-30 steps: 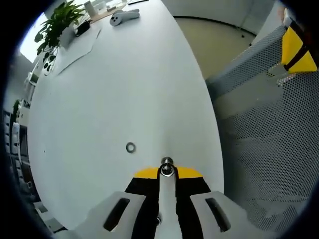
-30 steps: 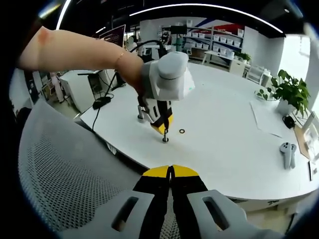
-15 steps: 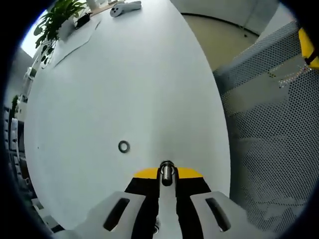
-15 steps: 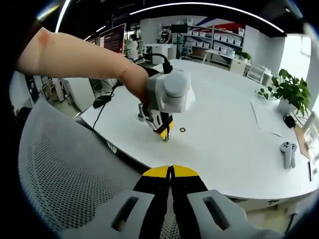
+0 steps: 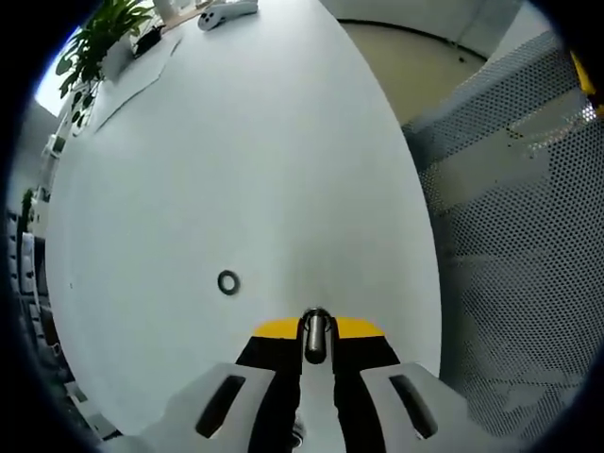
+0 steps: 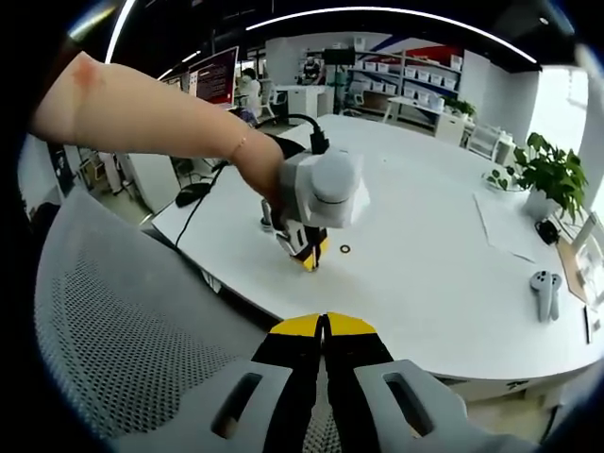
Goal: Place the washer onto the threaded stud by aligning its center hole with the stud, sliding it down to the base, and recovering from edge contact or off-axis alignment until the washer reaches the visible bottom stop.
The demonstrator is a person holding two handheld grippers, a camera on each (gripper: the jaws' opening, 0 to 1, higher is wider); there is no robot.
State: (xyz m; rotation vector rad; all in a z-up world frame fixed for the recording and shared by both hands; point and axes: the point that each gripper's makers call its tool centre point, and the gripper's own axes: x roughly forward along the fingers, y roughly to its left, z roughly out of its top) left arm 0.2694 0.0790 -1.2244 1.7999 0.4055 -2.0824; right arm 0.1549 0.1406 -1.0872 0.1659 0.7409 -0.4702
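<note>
The washer point(image 5: 228, 282) is a small flat metal ring with a dark center hole. It lies flat on the smooth white counter point(image 5: 245, 151), a little to the left of the stud point(image 5: 316, 330) and apart from it. The stud is a short shiny metal rod with a rounded top, seen almost from its end. The left hand-held gripper point(image 5: 316, 342) has its two yellow-and-black jaws clenched around the stud. In the right gripper view this hand-held gripper point(image 6: 307, 257) points down at the counter, with the washer point(image 6: 344, 250) just beside its tip. The right hand-held gripper point(image 6: 324, 326) is closed with nothing between its jaws, above the grey mesh chair back point(image 6: 113, 321), well away from the stud.
</note>
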